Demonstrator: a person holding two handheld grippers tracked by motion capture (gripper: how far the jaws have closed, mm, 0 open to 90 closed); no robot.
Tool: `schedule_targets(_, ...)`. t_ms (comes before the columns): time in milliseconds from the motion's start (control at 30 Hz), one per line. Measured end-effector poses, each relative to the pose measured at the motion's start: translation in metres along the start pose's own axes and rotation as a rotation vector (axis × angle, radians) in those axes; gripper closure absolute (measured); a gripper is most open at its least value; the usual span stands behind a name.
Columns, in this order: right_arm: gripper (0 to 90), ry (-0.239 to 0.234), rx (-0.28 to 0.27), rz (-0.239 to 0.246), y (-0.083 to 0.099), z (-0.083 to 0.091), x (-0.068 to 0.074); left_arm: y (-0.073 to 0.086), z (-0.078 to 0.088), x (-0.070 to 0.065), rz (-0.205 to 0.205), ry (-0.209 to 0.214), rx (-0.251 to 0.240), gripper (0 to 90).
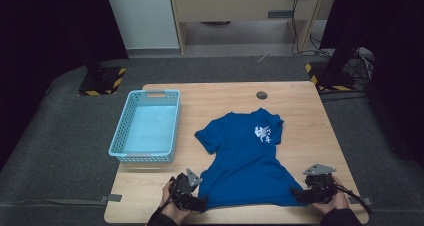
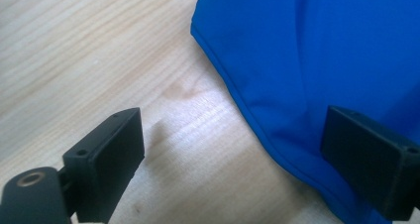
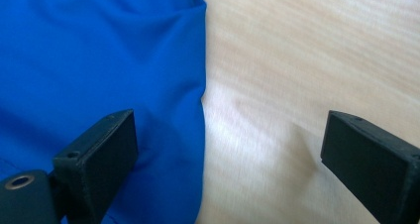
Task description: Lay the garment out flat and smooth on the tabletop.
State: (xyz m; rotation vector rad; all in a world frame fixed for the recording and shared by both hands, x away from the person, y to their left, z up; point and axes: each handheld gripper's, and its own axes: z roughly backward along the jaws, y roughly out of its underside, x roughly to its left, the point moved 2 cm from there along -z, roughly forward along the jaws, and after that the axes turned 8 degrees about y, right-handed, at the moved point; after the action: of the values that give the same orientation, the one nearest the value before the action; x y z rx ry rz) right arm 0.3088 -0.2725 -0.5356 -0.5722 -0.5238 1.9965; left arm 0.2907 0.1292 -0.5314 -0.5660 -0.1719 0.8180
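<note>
the left gripper [image 1: 200,204] and right gripper [image 1: 298,196] stand released at the blue t-shirt [image 1: 247,161] hem corners; likely next, each must pinch its corner to fold.

The blue T-shirt [image 1: 245,161] carries a white print on its chest, too small and blurred to read; no other text is legible.

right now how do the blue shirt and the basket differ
The blue shirt is deep blue, soft cloth lying flat near the table's middle, with a white print on its chest. The basket is pale blue, a stiff slatted box standing at the table's left, nothing in it. The shirt's hem lies between the left claw and the right claw, both open; the basket stands apart from them. Both rest on the wooden table.
</note>
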Motion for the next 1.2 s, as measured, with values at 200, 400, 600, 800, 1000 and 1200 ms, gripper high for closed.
schedule_targets(200,7.7,0.011,0.054,0.001,0.005,0.009,0.001,-0.002,0.003,0.001,0.016,0.034,-0.001,9.0)
schedule_targets(400,7.2,-0.001,-0.068,-0.017,-0.007,0.019,0.004,-0.008,0.017,0.009,0.066,0.049,-0.132,11.0)
schedule_targets(600,5.3,-0.081,-0.190,-0.086,-0.029,0.018,0.009,-0.020,0.019,0.016,0.079,0.043,-0.195,12.5)
schedule_targets(800,6.1,-0.087,-0.230,-0.072,-0.041,0.011,0.016,-0.035,0.016,0.029,0.110,0.039,-0.256,14.3)
schedule_targets(1000,7.4,-0.113,-0.286,-0.109,-0.048,0.007,0.014,-0.052,0.016,0.043,0.140,0.030,-0.323,17.6)
schedule_targets(1200,7.2,-0.129,-0.301,-0.121,-0.055,-0.003,0.017,-0.073,0.009,0.057,0.168,0.027,-0.347,19.7)
